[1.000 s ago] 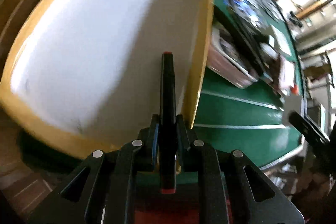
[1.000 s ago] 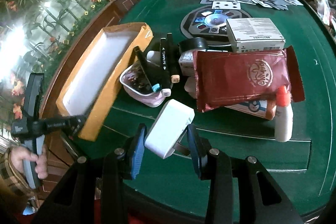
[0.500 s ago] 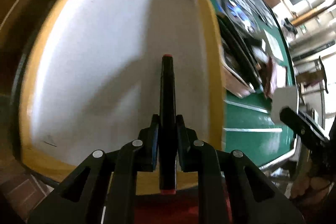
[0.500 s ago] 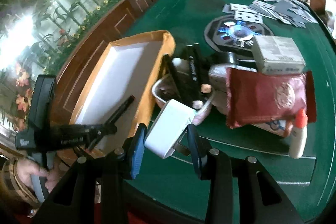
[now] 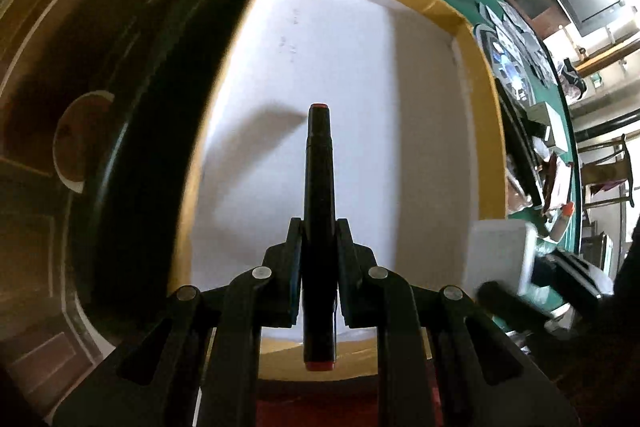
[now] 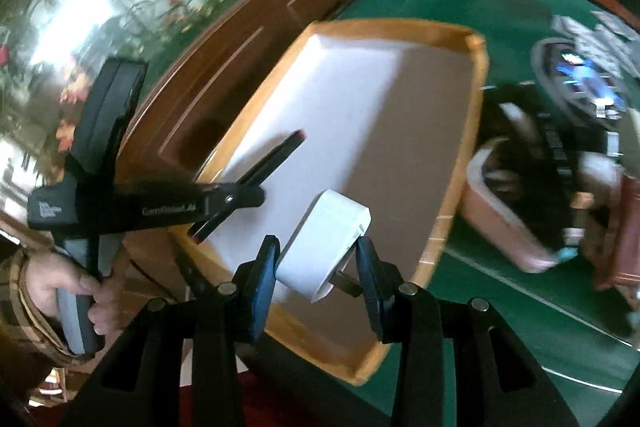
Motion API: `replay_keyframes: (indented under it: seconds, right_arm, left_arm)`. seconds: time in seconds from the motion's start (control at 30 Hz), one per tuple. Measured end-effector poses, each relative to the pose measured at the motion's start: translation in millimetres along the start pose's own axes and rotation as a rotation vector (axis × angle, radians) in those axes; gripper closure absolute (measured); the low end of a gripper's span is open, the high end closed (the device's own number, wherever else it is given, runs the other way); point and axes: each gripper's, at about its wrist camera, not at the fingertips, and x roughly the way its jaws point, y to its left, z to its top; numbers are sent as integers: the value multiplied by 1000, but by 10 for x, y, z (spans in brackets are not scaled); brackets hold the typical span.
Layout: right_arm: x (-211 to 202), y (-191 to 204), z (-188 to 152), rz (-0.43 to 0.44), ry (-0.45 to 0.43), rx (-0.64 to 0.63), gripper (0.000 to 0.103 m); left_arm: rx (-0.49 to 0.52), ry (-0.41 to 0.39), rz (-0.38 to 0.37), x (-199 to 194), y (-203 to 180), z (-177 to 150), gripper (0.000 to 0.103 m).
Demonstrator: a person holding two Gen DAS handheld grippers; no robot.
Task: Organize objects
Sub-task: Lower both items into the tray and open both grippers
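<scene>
L: my left gripper clamps black marker over tray, frame centre, to drop in | R: my right gripper pinches white charger above tray's lower edge, same reason

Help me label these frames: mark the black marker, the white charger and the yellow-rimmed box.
black marker (image 5: 319,187): left wrist view, mid-barrel ahead of the fingers.
white charger (image 6: 326,241): right wrist view, its broad white face.
yellow-rimmed box (image 6: 474,99): right wrist view, its right-hand rim.

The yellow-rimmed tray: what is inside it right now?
The tray shows only a bare white floor. The black marker and white charger are held above it in claws, hiding small patches beneath.
</scene>
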Motion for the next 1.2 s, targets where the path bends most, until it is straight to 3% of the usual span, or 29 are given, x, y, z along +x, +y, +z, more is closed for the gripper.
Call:
replay_keyframes:
  seconds: [0.17, 0.37, 0.9, 1.07, 1.2]
  right_arm:
    - [306, 160, -16, 29, 38, -11, 64]
    - [516, 193, 3, 39, 45, 0, 64]
    - [663, 337, 47, 68, 70, -62, 62]
    - [553, 305, 50, 77, 47, -67, 37]
    - [332, 209, 60, 68, -11, -56, 34]
  left_arm:
    - [17, 13, -26, 21, 143, -50, 89]
    - [51, -24, -18, 34, 239, -62, 89]
    - [15, -41, -36, -42, 382, 0, 88]
    - [-3, -43, -29, -62, 352, 7, 77]
    - [-14, -77, -17, -150, 247, 0, 60]
